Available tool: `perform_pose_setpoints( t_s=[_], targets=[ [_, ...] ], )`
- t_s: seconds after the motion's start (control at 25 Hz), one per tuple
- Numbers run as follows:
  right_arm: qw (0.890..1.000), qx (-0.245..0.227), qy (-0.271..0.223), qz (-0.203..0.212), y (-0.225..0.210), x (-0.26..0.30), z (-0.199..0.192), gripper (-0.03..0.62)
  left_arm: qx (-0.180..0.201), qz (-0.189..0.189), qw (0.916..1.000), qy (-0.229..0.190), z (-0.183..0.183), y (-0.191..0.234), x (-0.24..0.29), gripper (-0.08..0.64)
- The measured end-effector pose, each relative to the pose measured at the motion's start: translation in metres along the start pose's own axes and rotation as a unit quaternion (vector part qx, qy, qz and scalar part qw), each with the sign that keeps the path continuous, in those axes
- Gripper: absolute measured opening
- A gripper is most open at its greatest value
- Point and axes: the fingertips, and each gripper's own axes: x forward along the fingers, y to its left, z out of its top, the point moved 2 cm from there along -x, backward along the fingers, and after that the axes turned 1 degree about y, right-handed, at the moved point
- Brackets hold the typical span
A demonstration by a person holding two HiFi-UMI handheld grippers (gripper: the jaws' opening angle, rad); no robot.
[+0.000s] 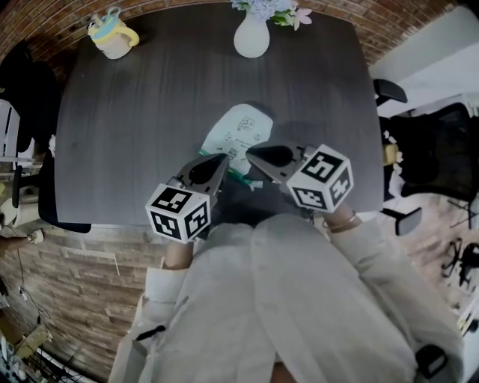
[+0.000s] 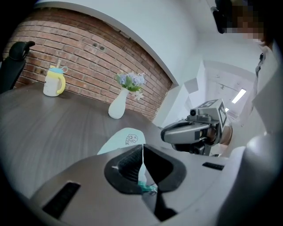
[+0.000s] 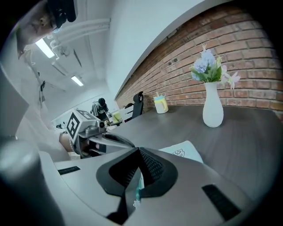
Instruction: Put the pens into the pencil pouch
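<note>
Table (image 1: 135, 127) of dark wood grain, seen from above by a person in pale clothing who stands at its near edge with a gripper in each hand. A pale mint pouch (image 1: 241, 131) with a small printed cartoon lies near the middle of the near edge, its length running away from the person toward the table's centre. Its near end, edged with a teal zip (image 1: 241, 176), sits between the two grippers.

The left gripper (image 1: 221, 163) reaches in from the left. Its own view shows its claw pressed together on a thin fold of the pouch (a sliver of pale fabric and a bit of teal zip show between the pads). The right gripper (image 1: 254, 155) reaches in from the right, just beside the left one, with the tips close together. Its view likewise shows its claw pinching pale pouch fabric with a speck of teal at the bottom of the pads. Each gripper carries a white cube with black square markers at its rear.

At the middle of the far edge stands a white vase (image 1: 251, 37) holding pale blue and pink flowers (image 1: 271, 9). At the far left corner stands a yellow cup (image 1: 112, 35) with a teal lid. A brick wall (image 2: 88, 48) runs behind the far edge. A black chair (image 1: 441, 149) stands off the right edge.
</note>
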Motion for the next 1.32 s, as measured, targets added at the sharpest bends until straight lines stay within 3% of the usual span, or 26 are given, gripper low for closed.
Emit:
perform_pose_setpoints(
  t_s=[0.16, 0.64, 1.32],
  targets=[
    [1.000, 0.013, -0.017, 0.006, 0.006, -0.010, 0.008, 0.006, 0.002, 0.006, 1.0000, -0.005, -0.001, -0.004, -0.004, 0.008],
    [0.999, -0.029, 0.002, 0.016, 0.021, -0.017, 0.014, 0.005, 0.026, -0.002, 0.9997, 0.005, 0.000, -0.012, -0.003, 0.008],
    [1.000, -0.016, 0.008, 0.006, 0.008, -0.025, 0.013, 0.005, 0.017, -0.013, 0.9992, 0.033, -0.011, -0.017, 0.006, 0.008]
  ],
)
